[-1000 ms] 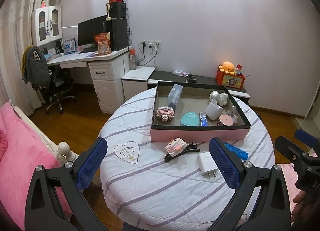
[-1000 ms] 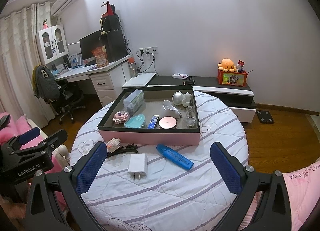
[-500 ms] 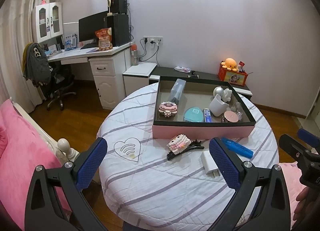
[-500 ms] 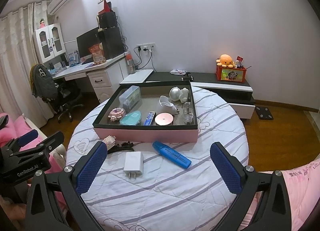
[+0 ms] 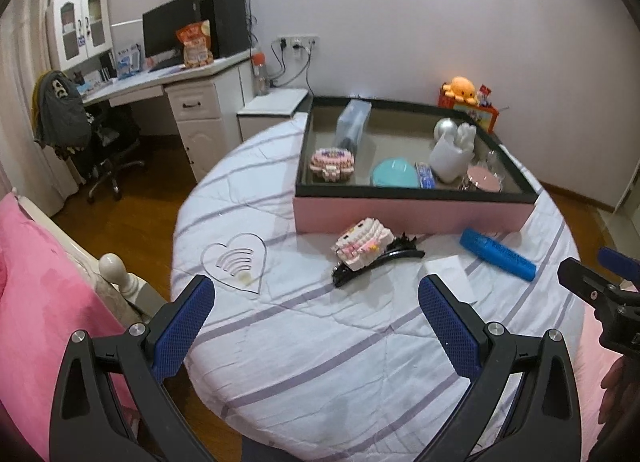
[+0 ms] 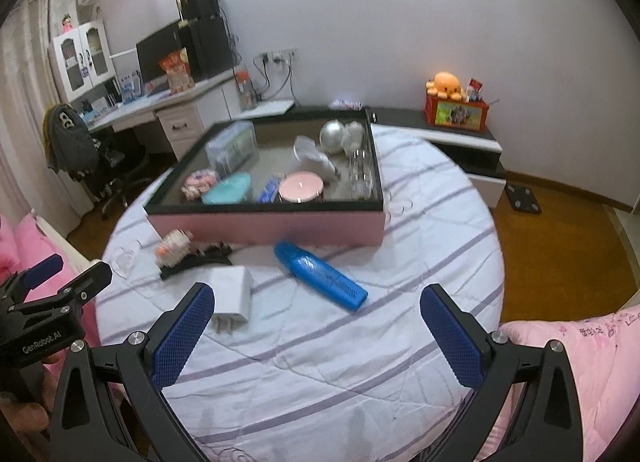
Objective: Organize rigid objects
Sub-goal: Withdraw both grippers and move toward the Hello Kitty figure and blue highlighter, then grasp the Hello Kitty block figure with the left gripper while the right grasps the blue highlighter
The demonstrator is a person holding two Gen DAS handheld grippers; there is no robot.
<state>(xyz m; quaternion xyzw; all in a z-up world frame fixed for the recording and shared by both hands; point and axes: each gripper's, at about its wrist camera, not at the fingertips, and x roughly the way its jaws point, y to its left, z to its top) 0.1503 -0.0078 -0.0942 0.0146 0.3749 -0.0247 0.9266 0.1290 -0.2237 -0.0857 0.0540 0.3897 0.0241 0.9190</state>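
Note:
A pink box with a black rim (image 5: 412, 216) (image 6: 264, 228) sits on a round table and holds several small items. In front of it lie a pink brick figure (image 5: 362, 242) (image 6: 173, 247), a black hair clip (image 5: 378, 262) (image 6: 196, 262), a white charger (image 5: 450, 276) (image 6: 233, 294) and a blue marker (image 5: 496, 254) (image 6: 320, 274). My left gripper (image 5: 316, 322) is open and empty above the table's near side. My right gripper (image 6: 316, 326) is open and empty, just short of the charger and marker.
The table has a white striped cloth (image 5: 320, 342). A pink bed (image 5: 36, 302) lies at the left, pink bedding (image 6: 580, 362) at the right. A desk with a chair (image 5: 92, 134) and a low cabinet (image 6: 460, 138) stand beyond the table.
Both grippers have moved forward toward the table, so the box and loose items look larger and closer. Both stay open and empty.

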